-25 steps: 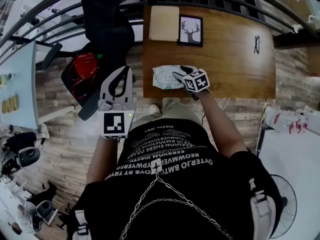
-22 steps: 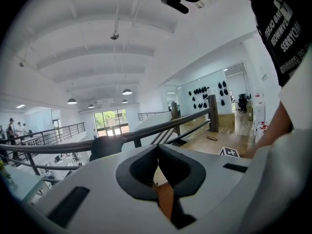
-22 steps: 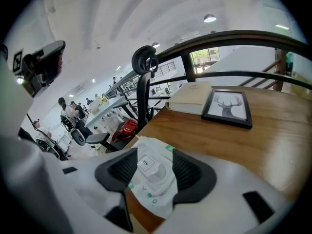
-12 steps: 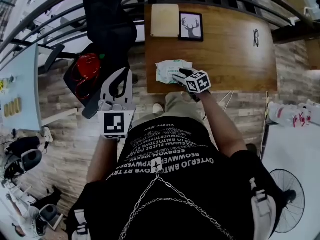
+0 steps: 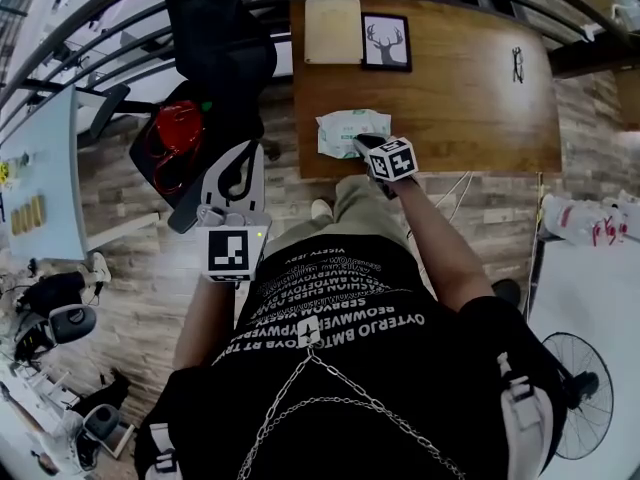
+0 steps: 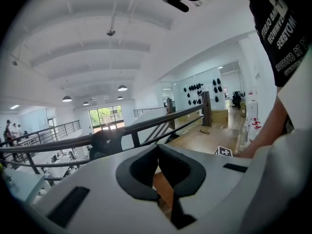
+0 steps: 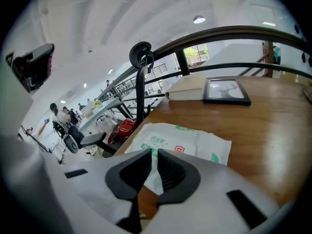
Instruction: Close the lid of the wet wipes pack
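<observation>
Wipes pack at the near table edge, right tongs poised over it.

The wet wipes pack [image 5: 350,131] lies flat on the wooden table [image 5: 460,98], close to its near edge. The right gripper [image 5: 362,146] sits just over the pack's near end. Its jaws are closing, a sliver apart, with nothing caught between them (the pack shows past the tips, not in them). The left gripper [image 5: 244,152] hangs off the table's left side, well apart from the pack, its jaws pinched together and empty. Whether the lid stands up or lies flat I cannot tell. To close it cleanly, I judge the narrowed tips should act as a blunt pusher: land on the flap's free edge and press straight down, without shoving the light pack along the wood.
</observation>
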`<state>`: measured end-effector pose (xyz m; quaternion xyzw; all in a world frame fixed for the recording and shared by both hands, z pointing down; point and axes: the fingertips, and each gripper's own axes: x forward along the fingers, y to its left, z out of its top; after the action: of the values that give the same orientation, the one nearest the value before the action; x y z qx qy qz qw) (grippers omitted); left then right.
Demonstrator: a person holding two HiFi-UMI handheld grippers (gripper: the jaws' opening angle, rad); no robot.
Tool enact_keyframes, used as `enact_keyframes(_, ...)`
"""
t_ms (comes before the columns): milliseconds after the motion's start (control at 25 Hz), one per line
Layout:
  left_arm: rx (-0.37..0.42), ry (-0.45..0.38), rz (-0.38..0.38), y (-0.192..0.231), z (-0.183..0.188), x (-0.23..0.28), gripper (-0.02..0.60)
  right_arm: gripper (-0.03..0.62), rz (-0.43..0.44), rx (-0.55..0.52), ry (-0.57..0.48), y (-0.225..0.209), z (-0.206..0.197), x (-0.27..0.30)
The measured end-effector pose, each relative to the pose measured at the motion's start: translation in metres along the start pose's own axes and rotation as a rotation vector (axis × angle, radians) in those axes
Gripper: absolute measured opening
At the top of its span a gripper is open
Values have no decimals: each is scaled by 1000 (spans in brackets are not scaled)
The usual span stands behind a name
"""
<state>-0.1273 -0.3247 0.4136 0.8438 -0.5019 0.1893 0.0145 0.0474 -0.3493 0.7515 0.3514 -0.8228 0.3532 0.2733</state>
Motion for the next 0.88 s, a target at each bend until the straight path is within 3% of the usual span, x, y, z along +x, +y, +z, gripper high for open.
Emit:
enact_keyframes(200, 7, -5, -8, -1, 1, 1, 28, 15, -100, -76, 31, -6, -6, 8)
enact_keyframes(360, 5, -23, -14, -3, 5, 0, 28, 15, -187, -295, 116, 2, -9, 13)
enact_keyframes(480, 9, -54, -23, -5, 14, 2, 28, 15, -184, -397, 157, 9, -3, 10)
enact_keyframes(720, -27, -117, -51, -8, 34, -3, 28, 14, -142, -213, -163, 41, 50, -64)
enact_keyframes(880, -38, -157, -74, -11, 47, -2, 27, 14, -181, -210, -325, 59, 94, -141)
